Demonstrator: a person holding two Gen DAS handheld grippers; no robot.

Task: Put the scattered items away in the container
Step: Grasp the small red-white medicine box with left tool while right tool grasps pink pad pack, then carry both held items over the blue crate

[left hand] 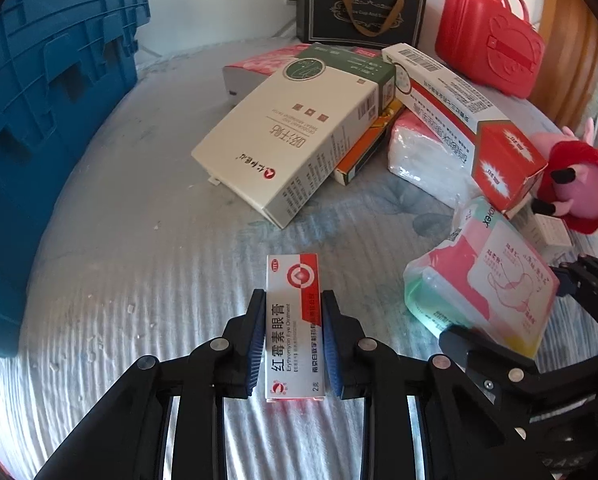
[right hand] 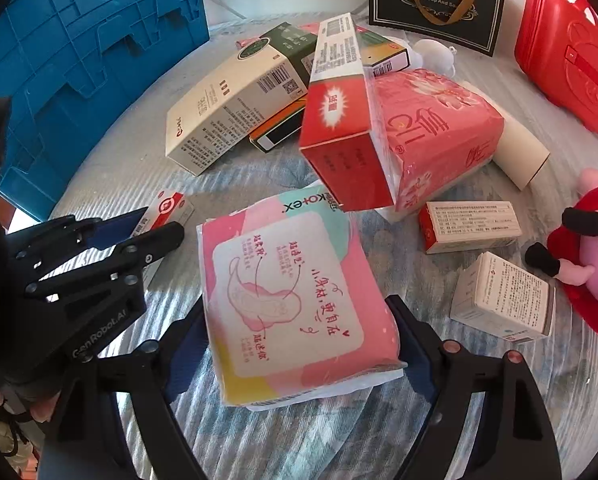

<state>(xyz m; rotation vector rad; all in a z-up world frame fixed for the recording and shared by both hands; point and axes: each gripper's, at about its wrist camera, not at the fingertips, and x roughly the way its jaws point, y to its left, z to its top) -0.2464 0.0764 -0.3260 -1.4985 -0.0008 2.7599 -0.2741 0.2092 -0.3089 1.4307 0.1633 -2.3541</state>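
Nearest the left wrist camera, the left tool [left hand: 293,344] has its blue pads pressed on both long sides of the small eye ointment box [left hand: 293,320], closed on it over the striped bed cover [left hand: 139,280]. Just to its right, the right tool [right hand: 299,344] holds its jaws wide, one against each side of the pink pad pack [right hand: 295,296], so it seems to grip the soft pack.

Both loads seem ready to travel to the blue crate [left hand: 39,120], which stands at the far left of the bed. To do this well, I would lift each load straight up before swinging left, keep the ointment box level so it cannot pivot between the pads, and squeeze the pack only lightly. Further items wait in the far heap: the large white box [left hand: 295,136] and the long red-ended box [left hand: 459,120].
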